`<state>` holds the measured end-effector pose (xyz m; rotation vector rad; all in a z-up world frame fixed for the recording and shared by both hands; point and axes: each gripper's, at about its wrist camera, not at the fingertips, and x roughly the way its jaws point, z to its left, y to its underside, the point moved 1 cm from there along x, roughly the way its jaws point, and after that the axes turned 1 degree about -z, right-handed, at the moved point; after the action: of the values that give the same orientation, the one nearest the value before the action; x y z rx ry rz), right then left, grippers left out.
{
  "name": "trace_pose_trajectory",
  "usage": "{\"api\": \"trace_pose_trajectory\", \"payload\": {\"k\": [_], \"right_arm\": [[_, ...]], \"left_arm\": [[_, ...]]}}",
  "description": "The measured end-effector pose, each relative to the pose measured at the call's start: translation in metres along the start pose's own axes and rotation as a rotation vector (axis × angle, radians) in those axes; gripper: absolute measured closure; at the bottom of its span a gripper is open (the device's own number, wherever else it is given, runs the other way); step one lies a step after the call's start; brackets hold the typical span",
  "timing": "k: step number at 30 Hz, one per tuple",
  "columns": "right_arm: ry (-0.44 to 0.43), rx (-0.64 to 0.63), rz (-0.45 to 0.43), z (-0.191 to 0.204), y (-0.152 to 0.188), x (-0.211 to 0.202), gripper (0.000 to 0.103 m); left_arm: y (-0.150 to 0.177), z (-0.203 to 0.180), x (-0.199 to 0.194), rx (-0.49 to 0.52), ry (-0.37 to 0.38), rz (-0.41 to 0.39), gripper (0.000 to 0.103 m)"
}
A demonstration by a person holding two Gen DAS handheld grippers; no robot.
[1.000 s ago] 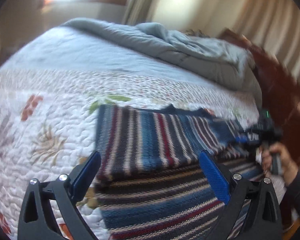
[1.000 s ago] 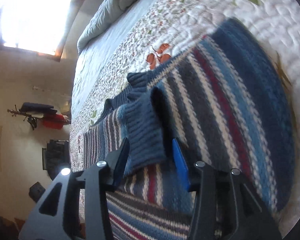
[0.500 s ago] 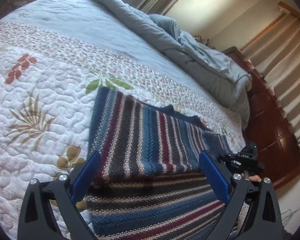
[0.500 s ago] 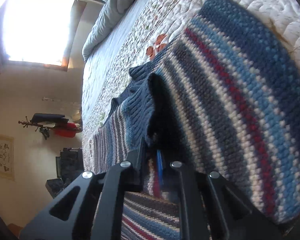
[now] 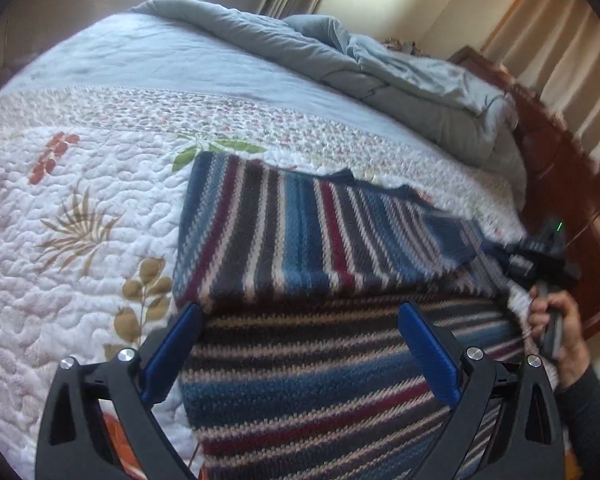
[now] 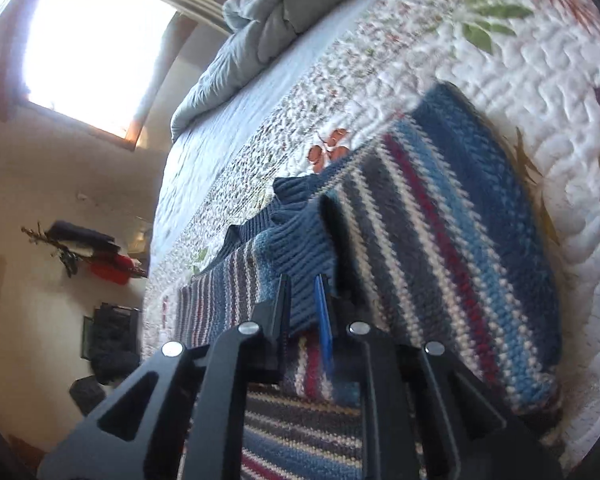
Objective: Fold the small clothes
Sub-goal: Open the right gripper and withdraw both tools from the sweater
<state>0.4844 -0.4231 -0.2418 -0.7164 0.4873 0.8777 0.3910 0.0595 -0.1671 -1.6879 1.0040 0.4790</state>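
Observation:
A striped knit sweater [image 5: 300,240] in blue, red, grey and white lies on the floral quilt [image 5: 60,200], one part folded over the body. My left gripper [image 5: 300,344] is open and empty, just above the sweater's near part. My right gripper [image 6: 302,296] is shut on the sweater's blue ribbed cuff [image 6: 296,248] and holds it over the striped body [image 6: 460,240]. In the left wrist view the right gripper [image 5: 540,256] shows at the sweater's right edge, held by a hand.
A rumpled grey duvet [image 5: 380,64] lies at the far end of the bed. A dark wooden bed frame [image 5: 572,200] runs along the right edge. A bright window [image 6: 92,52], a wall rack and dark items [image 6: 108,340] on the floor are beyond the bed.
My right gripper closed on the ribbed cuff, which sat between open fingers a second ago. The left gripper stayed open and its view swung over the sweater.

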Motion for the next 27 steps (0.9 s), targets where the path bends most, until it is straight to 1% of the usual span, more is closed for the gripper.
{"api": "trace_pose_trajectory", "payload": {"k": [1,2,3,4,5,6,7,8,9,11,13,15,16,17,18,19,20,21,23,24,25,26,27], "right_arm": [[0.031,-0.03,-0.002,0.003,0.0,0.005,0.09],[0.078,-0.048,-0.014,0.003,0.002,0.01,0.09],[0.084,-0.039,-0.01,0.001,0.002,0.014,0.089],[0.094,-0.015,0.032,-0.008,0.003,0.023,0.089],[0.106,0.0,0.071,-0.013,0.005,0.029,0.091],[0.11,0.005,0.073,-0.017,0.007,0.03,0.095],[0.114,0.0,0.071,-0.016,0.008,0.027,0.095],[0.115,0.0,0.061,-0.014,0.009,0.019,0.09],[0.105,-0.001,0.043,-0.01,0.011,0.008,0.082],[0.092,-0.043,0.02,0.002,0.019,-0.014,0.08],[0.1,-0.098,0.011,0.015,0.033,-0.038,0.079],[0.091,-0.113,0.008,0.023,0.047,-0.057,0.073],[0.085,-0.121,0.01,0.026,0.059,-0.07,0.072],[0.075,-0.126,0.011,0.028,0.07,-0.083,0.068],[0.07,-0.133,0.014,0.03,0.081,-0.094,0.063],[0.072,-0.148,0.015,0.033,0.098,-0.111,0.062],[0.071,-0.157,0.012,0.035,0.108,-0.122,0.059],[0.066,-0.173,0.007,0.038,0.124,-0.14,0.053],[0.067,-0.206,0.005,0.043,0.151,-0.166,0.044],[0.072,-0.223,0.007,0.043,0.167,-0.181,0.04],[0.075,-0.237,0.016,0.042,0.18,-0.191,0.039],[0.083,-0.252,0.027,0.042,0.195,-0.202,0.039],[0.089,-0.258,0.033,0.038,0.213,-0.215,0.038]], "left_arm": [[0.008,-0.012,-0.003,0.045,-0.041,-0.002,0.004],[0.012,-0.018,-0.005,0.068,-0.06,-0.006,0.004],[0.02,-0.029,-0.011,0.102,-0.088,-0.014,0.004],[0.024,-0.036,-0.014,0.122,-0.101,-0.018,0.004],[0.029,-0.044,-0.018,0.143,-0.119,-0.019,0.004],[0.034,-0.051,-0.022,0.16,-0.13,-0.021,0.004],[0.039,-0.058,-0.028,0.175,-0.137,-0.022,0.004],[0.043,-0.064,-0.033,0.185,-0.142,-0.021,0.004],[0.048,-0.073,-0.042,0.207,-0.147,-0.022,0.004],[0.055,-0.086,-0.057,0.236,-0.158,-0.034,0.004],[0.061,-0.1,-0.079,0.262,-0.162,-0.054,0.004],[0.067,-0.11,-0.094,0.275,-0.165,-0.065,0.004],[0.07,-0.116,-0.105,0.28,-0.162,-0.074,0.004],[0.073,-0.121,-0.113,0.286,-0.16,-0.079,0.004],[0.078,-0.128,-0.126,0.294,-0.154,-0.085,0.004],[0.083,-0.132,-0.134,0.298,-0.148,-0.089,0.004],[0.088,-0.136,-0.144,0.296,-0.137,-0.092,0.004],[0.092,-0.139,-0.151,0.292,-0.123,-0.092,0.004],[0.107,-0.141,-0.169,0.269,-0.06,-0.075,0.004],[0.116,-0.136,-0.177,0.233,-0.008,-0.053,0.004],[0.123,-0.132,-0.181,0.202,0.03,-0.038,0.004],[0.132,-0.125,-0.184,0.165,0.063,-0.024,0.004],[0.143,-0.116,-0.187,0.121,0.079,-0.006,0.004]]}}
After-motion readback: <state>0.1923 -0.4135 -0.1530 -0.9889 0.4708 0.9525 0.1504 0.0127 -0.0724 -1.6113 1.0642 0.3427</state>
